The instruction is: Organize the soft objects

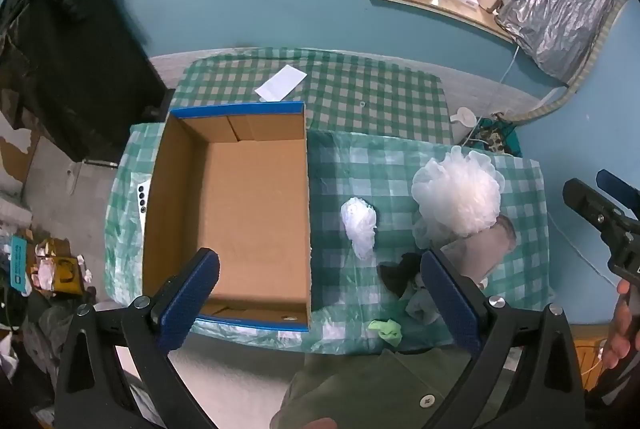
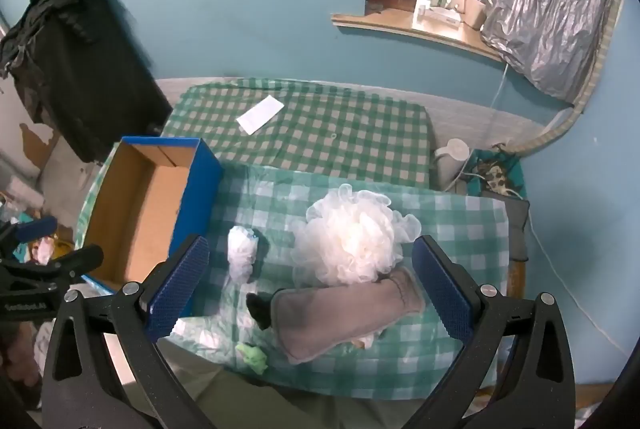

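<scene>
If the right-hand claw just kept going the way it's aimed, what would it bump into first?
Most likely the white mesh bath pouf, or the grey mitt lying just below it; depth is hard to judge. The right gripper is open and empty.

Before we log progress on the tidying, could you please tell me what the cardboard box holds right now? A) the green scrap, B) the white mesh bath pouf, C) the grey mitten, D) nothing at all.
D: the cardboard box shows only its bare brown floor, while the mesh pouf, grey mitten and green scrap all lie outside it on the checked cloth.
</scene>
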`<state>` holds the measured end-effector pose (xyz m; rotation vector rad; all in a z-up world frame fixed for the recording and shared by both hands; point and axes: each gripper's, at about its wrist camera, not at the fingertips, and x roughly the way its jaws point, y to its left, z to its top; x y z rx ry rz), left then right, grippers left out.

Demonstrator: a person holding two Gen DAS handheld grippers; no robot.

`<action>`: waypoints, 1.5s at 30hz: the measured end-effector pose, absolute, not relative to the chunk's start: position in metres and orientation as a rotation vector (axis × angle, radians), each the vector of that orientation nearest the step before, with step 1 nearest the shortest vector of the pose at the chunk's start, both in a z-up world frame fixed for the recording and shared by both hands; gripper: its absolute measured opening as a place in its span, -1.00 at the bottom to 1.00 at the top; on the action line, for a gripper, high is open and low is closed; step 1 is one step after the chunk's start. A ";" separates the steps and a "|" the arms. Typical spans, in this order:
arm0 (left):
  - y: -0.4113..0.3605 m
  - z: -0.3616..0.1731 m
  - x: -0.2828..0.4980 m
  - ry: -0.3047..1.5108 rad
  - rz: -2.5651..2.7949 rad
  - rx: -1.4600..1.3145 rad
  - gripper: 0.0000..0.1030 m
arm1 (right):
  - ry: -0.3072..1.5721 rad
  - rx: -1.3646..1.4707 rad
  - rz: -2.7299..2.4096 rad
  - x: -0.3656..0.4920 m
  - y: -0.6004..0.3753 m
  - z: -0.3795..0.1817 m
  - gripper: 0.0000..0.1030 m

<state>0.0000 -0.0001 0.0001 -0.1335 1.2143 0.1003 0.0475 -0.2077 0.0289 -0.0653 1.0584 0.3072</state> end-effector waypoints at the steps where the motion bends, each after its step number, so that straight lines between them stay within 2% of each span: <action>1: 0.000 0.000 0.000 1.215 0.103 -0.131 0.97 | 1.059 -0.064 0.309 0.048 -0.208 0.029 0.96; 45: -0.005 0.002 -0.004 1.184 0.097 -0.114 0.97 | 1.063 -0.064 0.310 0.045 -0.206 0.029 0.96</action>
